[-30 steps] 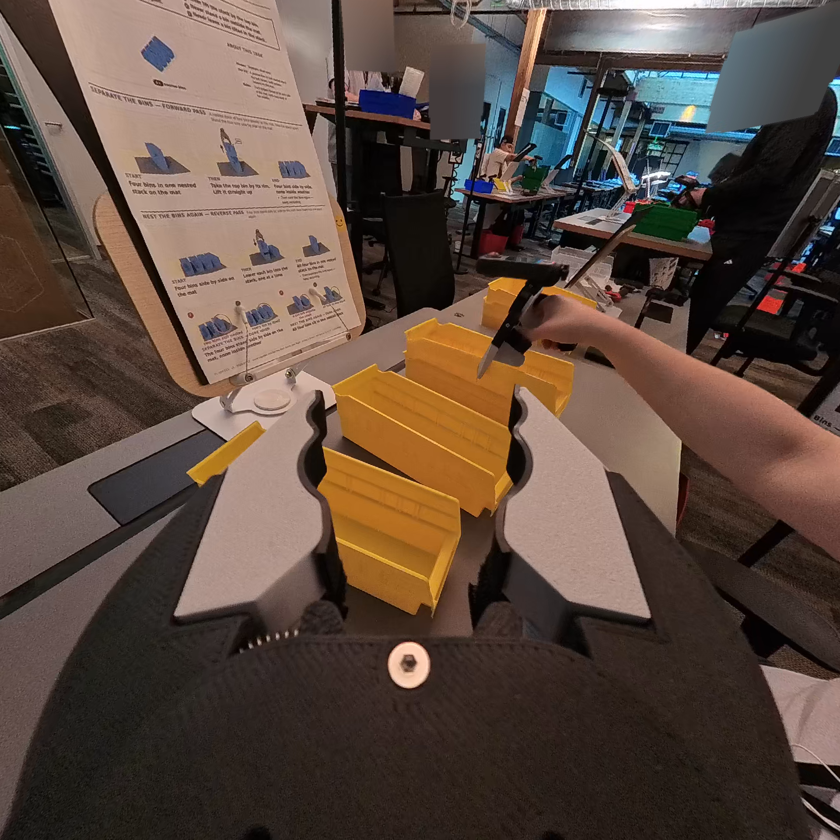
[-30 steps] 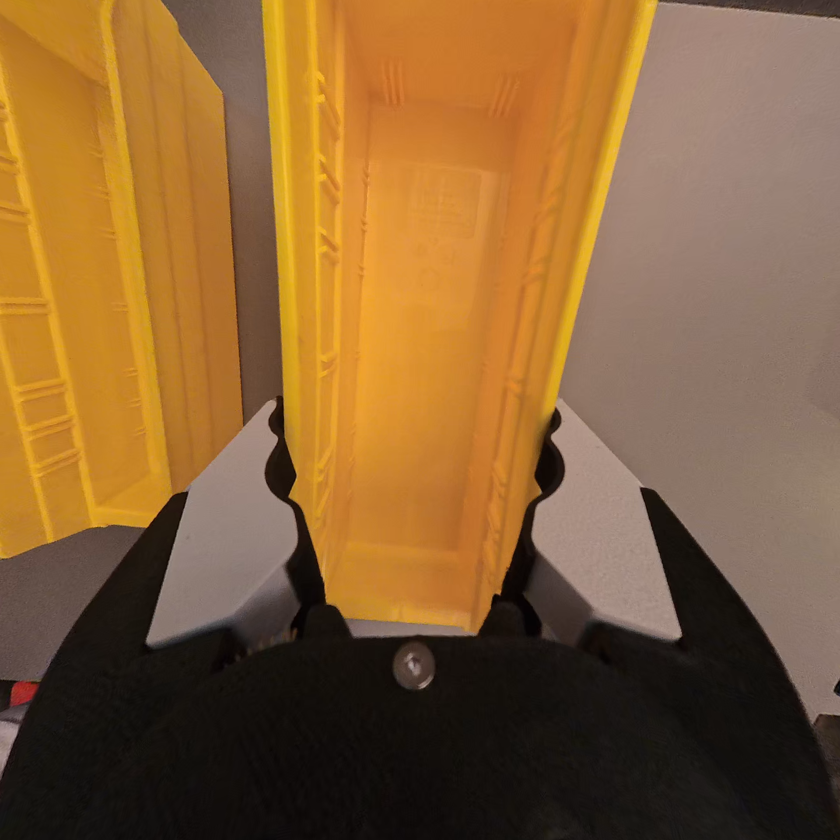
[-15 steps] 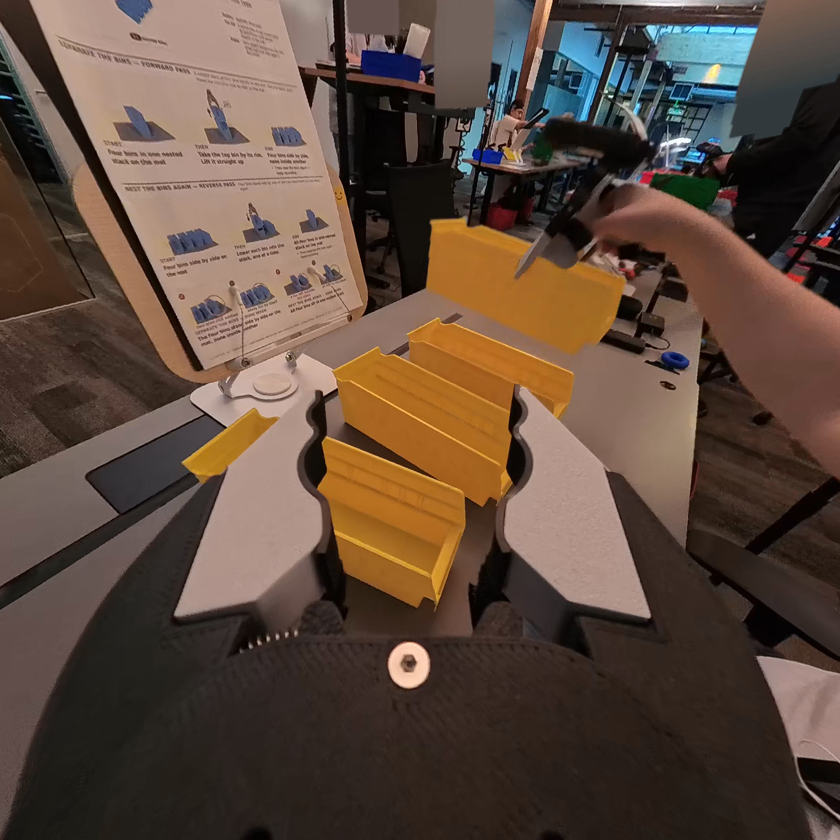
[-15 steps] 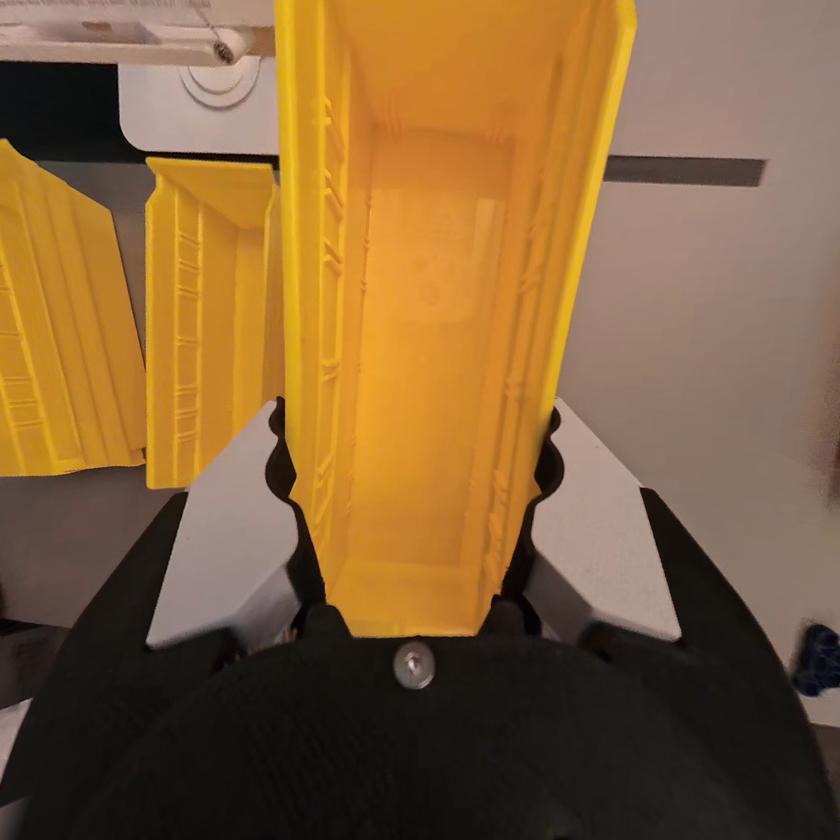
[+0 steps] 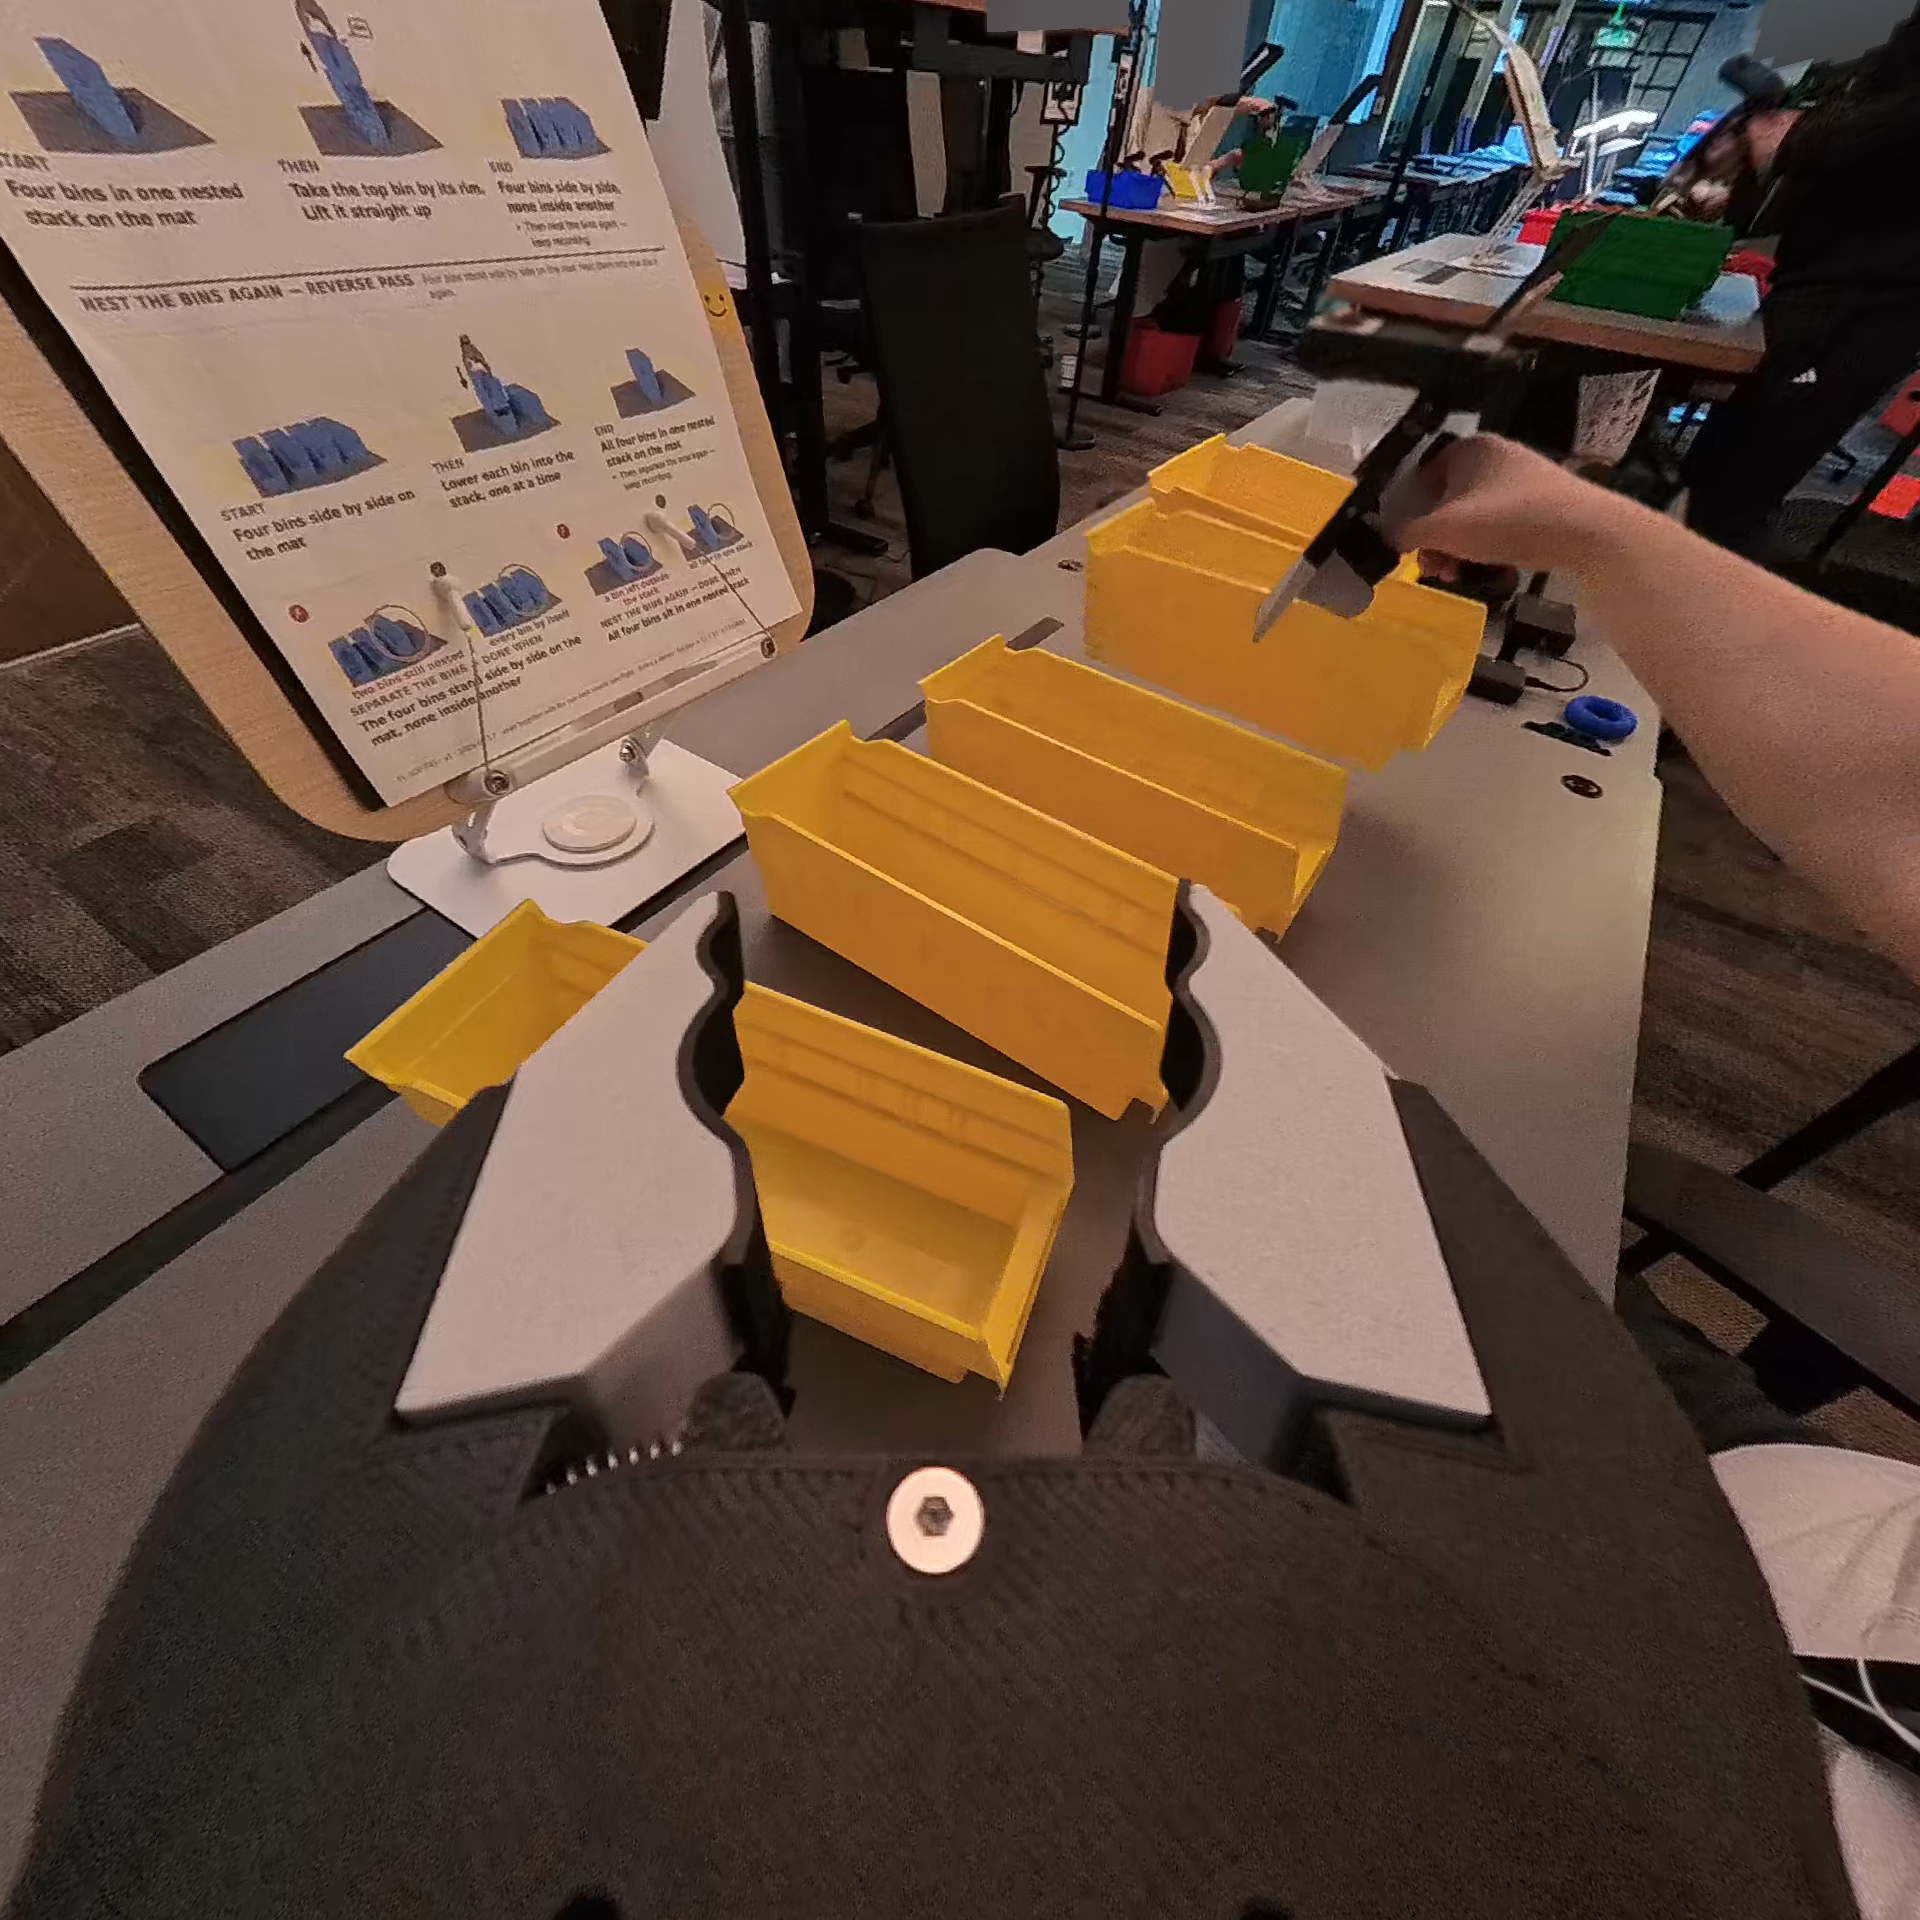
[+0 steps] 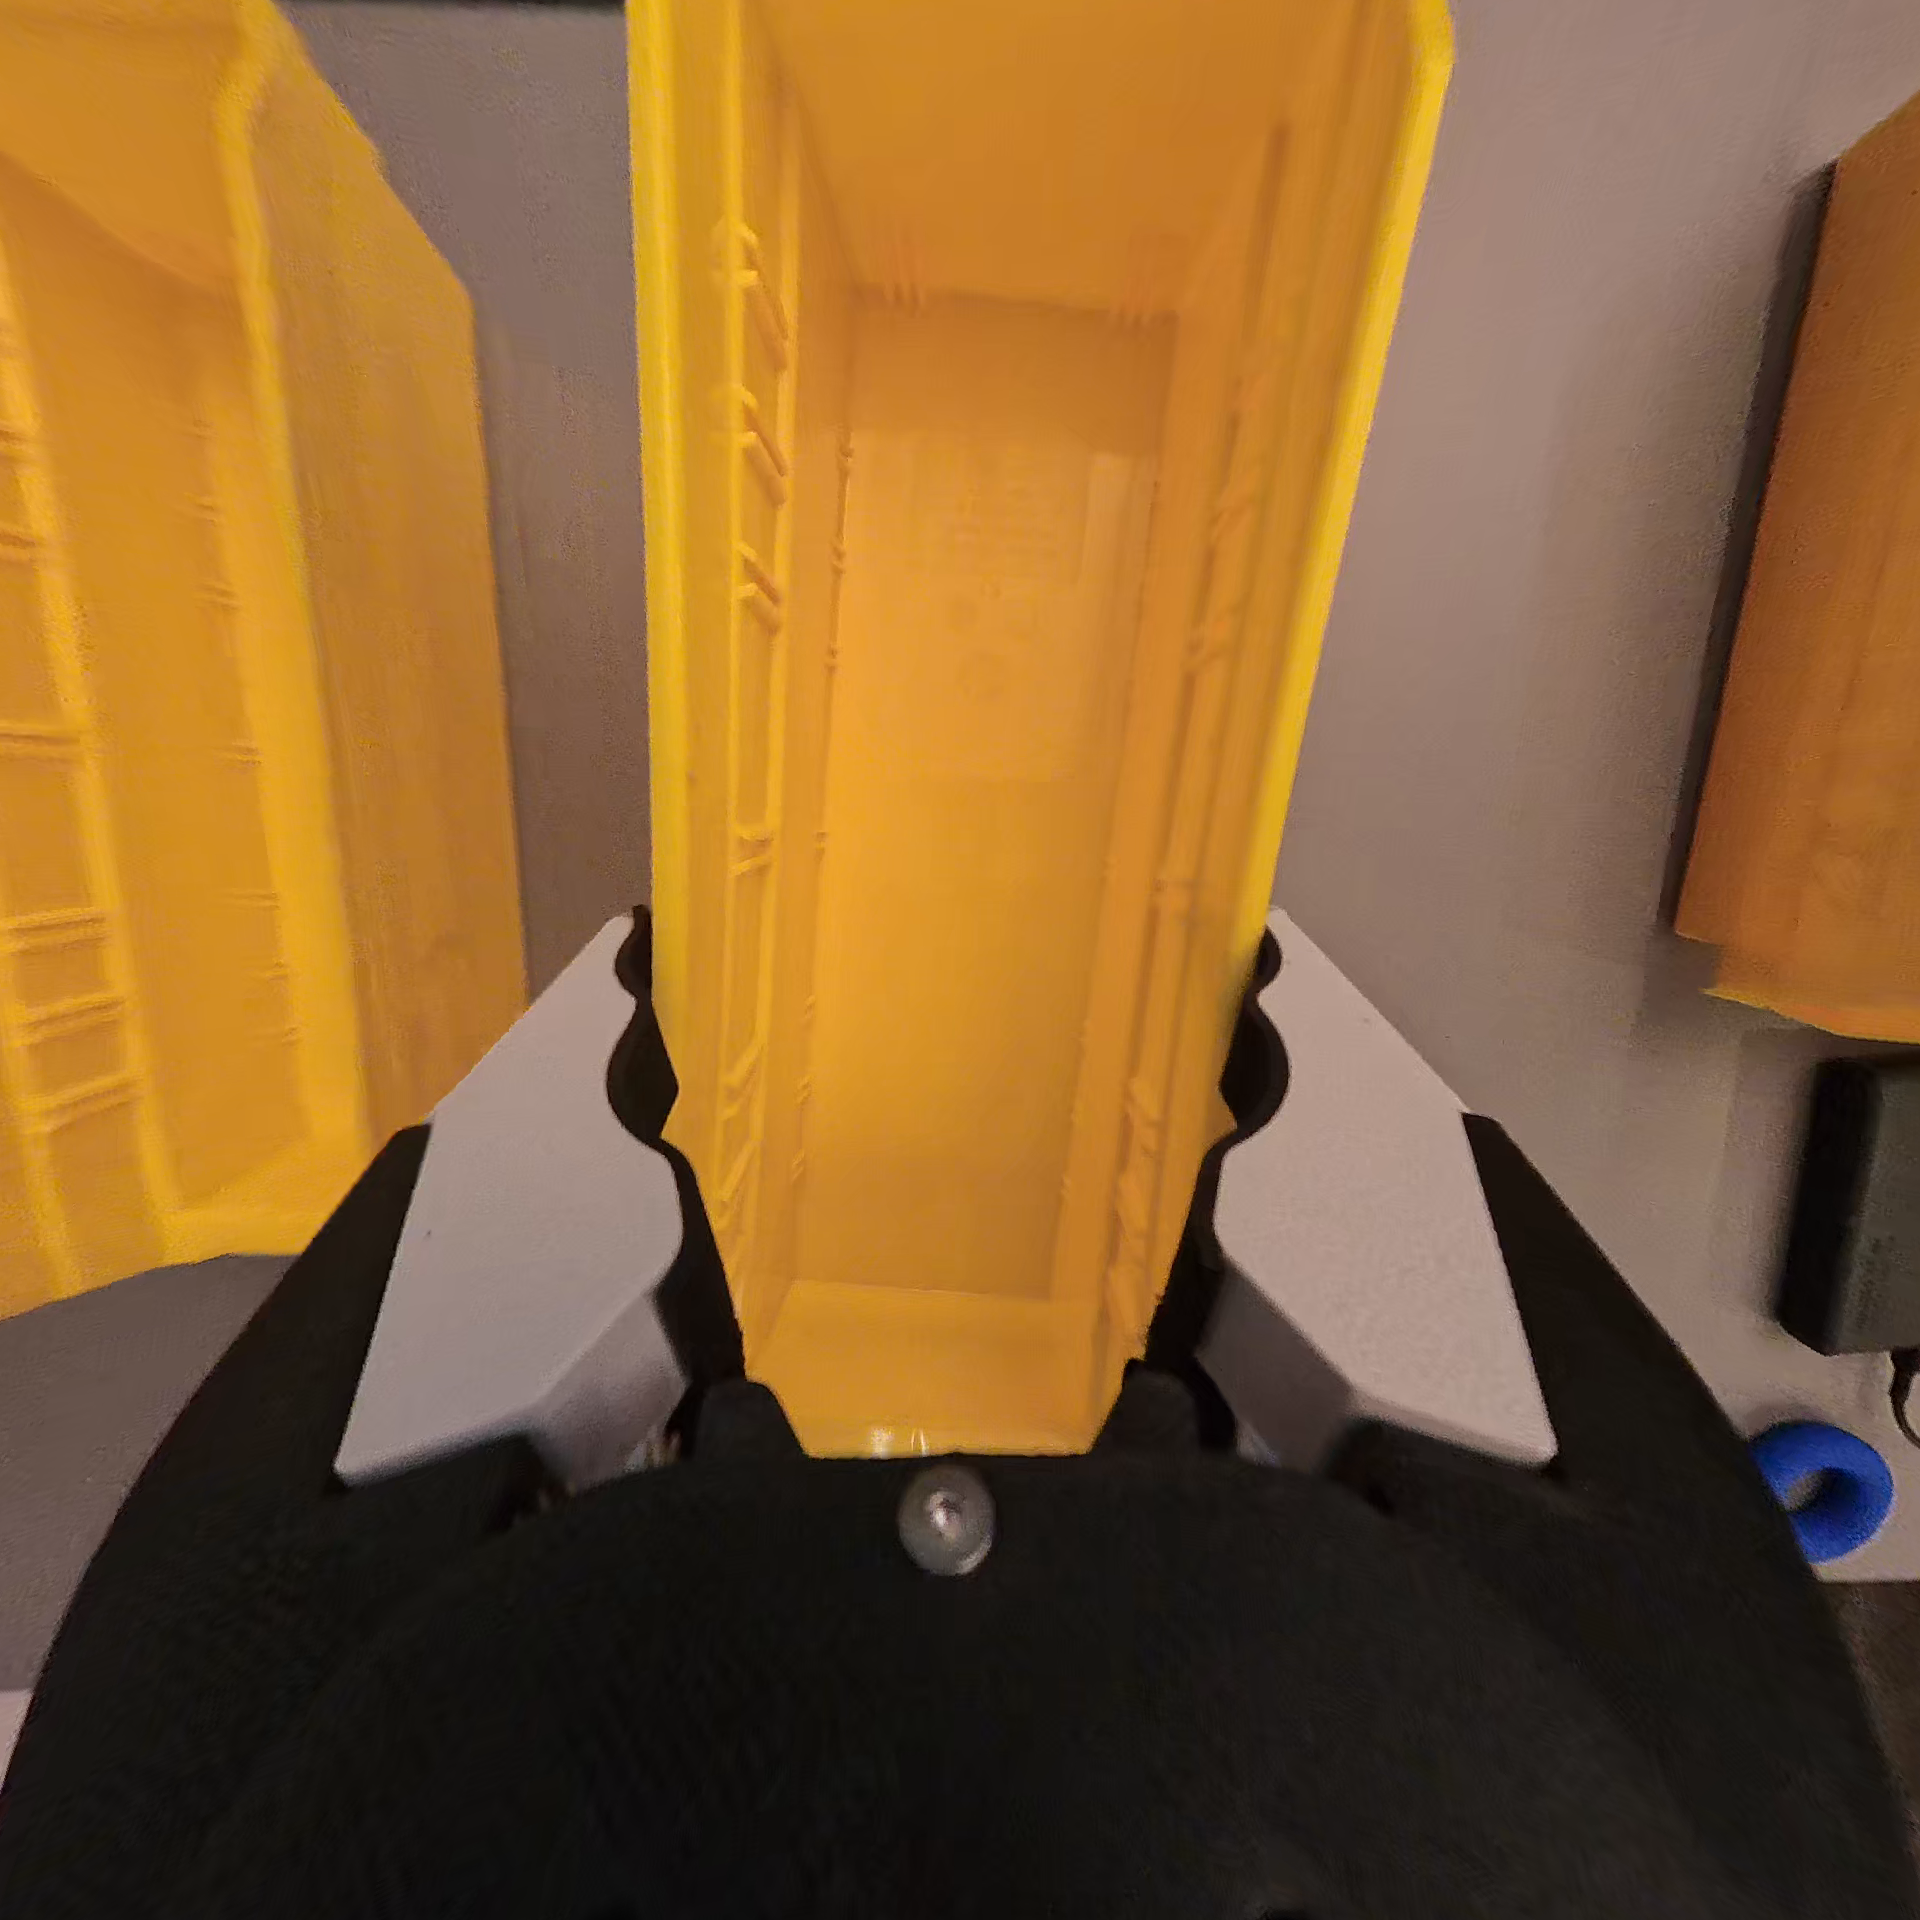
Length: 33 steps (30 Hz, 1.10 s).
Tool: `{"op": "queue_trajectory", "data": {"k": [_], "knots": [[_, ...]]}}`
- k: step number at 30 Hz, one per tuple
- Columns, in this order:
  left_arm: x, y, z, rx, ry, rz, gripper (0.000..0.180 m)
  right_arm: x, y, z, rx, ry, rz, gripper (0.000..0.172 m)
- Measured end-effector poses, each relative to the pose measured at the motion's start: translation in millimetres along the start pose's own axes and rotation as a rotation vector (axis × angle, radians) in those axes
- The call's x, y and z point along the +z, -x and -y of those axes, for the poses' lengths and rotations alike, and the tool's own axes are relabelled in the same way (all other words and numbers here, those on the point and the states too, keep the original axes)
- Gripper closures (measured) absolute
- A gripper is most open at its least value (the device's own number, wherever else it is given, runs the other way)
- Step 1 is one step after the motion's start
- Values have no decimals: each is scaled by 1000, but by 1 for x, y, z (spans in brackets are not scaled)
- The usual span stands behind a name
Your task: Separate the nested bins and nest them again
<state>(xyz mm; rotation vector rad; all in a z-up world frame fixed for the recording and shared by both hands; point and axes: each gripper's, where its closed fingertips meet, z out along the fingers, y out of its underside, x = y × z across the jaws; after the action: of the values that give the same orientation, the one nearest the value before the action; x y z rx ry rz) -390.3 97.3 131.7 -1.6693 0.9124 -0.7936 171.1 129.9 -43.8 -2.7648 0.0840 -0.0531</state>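
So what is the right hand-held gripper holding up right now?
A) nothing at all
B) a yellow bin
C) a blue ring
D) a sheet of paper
B: in the right wrist view the right hand-held gripper has both fingers pressed on the sides of a long yellow bin, and the left wrist view shows that bin up off the table.

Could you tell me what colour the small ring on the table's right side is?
Blue; the small foam-like ring shows best in the right wrist view.

Left wrist: oblique, far; right: top-down, close; shared bins (image 5: pixel 1278 623).
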Motion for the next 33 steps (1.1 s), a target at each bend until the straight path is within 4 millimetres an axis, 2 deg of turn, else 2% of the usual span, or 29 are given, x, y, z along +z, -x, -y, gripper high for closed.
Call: {"op": "queue_trajectory", "data": {"k": [4, 9, 11, 15, 18, 20, 22, 24, 26, 28, 33], "knots": [[-2, 8, 1, -14, -9, 20, 99, 31, -14, -14, 6, 40, 8, 61], [-7, 20, 2, -36, -20, 48, 98, 48, -18, -20, -2, 50, 31, 56], [-7, 22, 2, -39, -20, 51, 98, 53, -18, -25, -3, 69, 36, 47], [-8, 21, 2, -36, -21, 51, 98, 46, -20, -27, -25, 73, -21, 45], [-9, 20, 3, -32, -24, 50, 98, 9, -9, -6, -52, -15, -109, 44], [-9, 17, 3, -29, -25, 45, 98, -23, 14, 14, -78, -117, -133, 41], [-9, 14, 4, -23, -23, 33, 98, -45, 58, 34, -83, -229, -45, 40], [-10, 9, 3, -15, -20, 26, 97, -52, 107, 42, -70, -272, 95, 32], [-12, 5, 4, -4, -23, 19, 97, -45, 144, 39, -61, -229, 179, 26], [-14, -1, 6, 7, -29, 6, 97, -32, 170, 35, -72, -180, 209, 26], [-23, -14, 10, 26, -52, -29, 97, 5, 193, 22, -102, -71, 133, 22]]}}
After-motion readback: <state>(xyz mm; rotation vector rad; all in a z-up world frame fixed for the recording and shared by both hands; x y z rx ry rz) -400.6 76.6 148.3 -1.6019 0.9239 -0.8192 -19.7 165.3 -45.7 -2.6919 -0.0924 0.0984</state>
